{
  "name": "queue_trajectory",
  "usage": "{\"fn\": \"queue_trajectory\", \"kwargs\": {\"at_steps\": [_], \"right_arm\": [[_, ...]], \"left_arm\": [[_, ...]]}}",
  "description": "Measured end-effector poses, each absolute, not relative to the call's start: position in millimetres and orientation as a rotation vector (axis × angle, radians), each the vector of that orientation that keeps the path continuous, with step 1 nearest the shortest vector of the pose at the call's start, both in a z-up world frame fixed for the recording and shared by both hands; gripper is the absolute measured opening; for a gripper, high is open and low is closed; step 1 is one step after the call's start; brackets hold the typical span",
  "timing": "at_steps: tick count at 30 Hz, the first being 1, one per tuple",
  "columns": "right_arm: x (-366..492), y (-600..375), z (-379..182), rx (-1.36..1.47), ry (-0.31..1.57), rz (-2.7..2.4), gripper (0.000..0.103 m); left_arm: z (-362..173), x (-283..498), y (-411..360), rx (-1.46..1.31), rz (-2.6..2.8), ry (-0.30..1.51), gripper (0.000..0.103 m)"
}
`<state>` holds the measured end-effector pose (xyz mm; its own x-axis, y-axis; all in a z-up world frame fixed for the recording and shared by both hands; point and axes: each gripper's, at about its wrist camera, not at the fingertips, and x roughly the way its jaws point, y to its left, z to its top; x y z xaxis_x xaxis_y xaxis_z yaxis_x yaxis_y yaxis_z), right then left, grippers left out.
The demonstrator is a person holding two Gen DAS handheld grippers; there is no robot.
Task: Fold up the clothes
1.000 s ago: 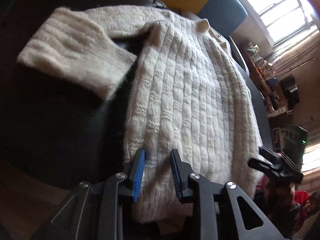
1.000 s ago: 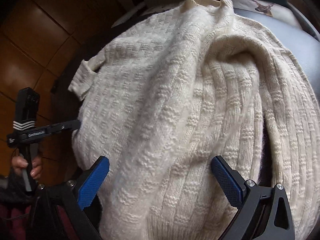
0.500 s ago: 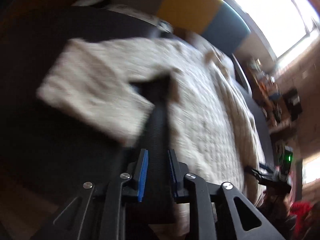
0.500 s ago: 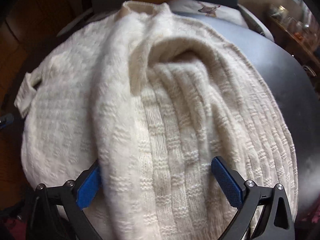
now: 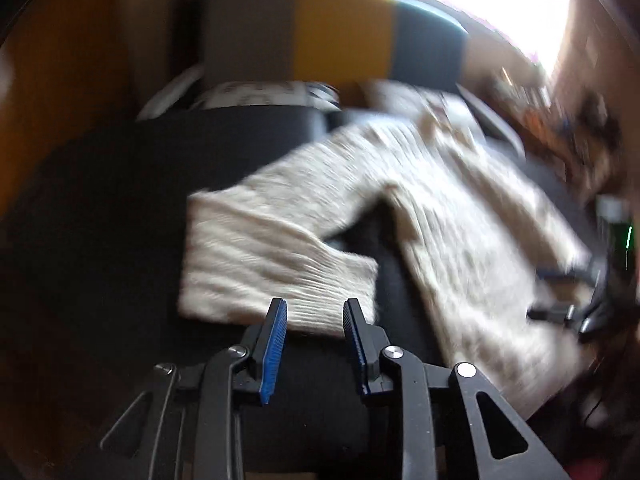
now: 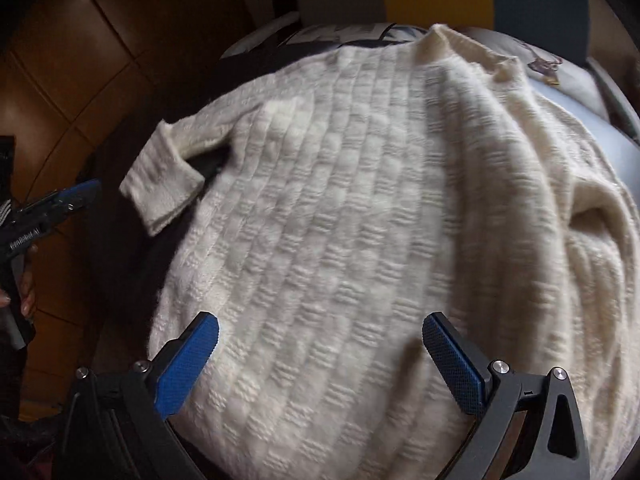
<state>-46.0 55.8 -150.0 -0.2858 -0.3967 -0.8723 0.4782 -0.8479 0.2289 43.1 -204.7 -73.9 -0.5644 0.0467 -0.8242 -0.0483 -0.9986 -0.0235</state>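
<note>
Cream knit sweater lies spread flat on the dark bench, collar at the far edge. Left gripper has a narrow gap between its pads and holds nothing — lined up just short of the ribbed cuff. Right gripper is spread wide over the hem, nothing held. Likely soft, bulky, stretchy — pinch the cuff's thick rib, not loose knit, or it'll sag and snag.
</note>
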Motion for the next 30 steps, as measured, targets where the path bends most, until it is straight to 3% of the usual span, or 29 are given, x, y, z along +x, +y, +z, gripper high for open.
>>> {"fn": "queue_trajectory", "kwargs": {"at_steps": [3, 8, 11, 14, 18, 22, 24, 27, 30], "right_arm": [[-47, 52, -157, 1.449, 0.130, -2.146, 0.103], [-51, 56, -164, 1.453, 0.107, -2.140, 0.103], [-50, 54, -165, 1.442, 0.122, -2.152, 0.103], [-45, 50, -167, 1.428, 0.177, -2.170, 0.103], [-42, 45, -168, 1.433, 0.228, -2.183, 0.103], [-43, 43, -169, 1.442, 0.235, -2.196, 0.103], [-43, 42, -169, 1.447, 0.236, -2.202, 0.103], [-43, 41, -169, 1.454, 0.238, -2.212, 0.103], [-43, 40, -170, 1.459, 0.239, -2.221, 0.103]], "left_arm": [[-91, 26, -187, -1.480, 2.668, 0.151, 0.028], [-133, -4, -179, -1.663, 2.516, 0.254, 0.030], [-137, -2, -180, -1.625, 2.524, 0.271, 0.032], [-131, -1, -202, -1.597, 2.571, 0.047, 0.011], [-106, 6, -262, -1.486, 2.645, -0.417, 0.008], [-71, 25, -367, -1.144, 2.679, -1.100, 0.008], [-64, 38, -415, -1.023, 2.712, -1.331, 0.001], [-70, 53, -467, -1.048, 2.829, -1.483, 0.000], [-94, 69, -503, -1.247, 2.850, -1.678, 0.016]]}}
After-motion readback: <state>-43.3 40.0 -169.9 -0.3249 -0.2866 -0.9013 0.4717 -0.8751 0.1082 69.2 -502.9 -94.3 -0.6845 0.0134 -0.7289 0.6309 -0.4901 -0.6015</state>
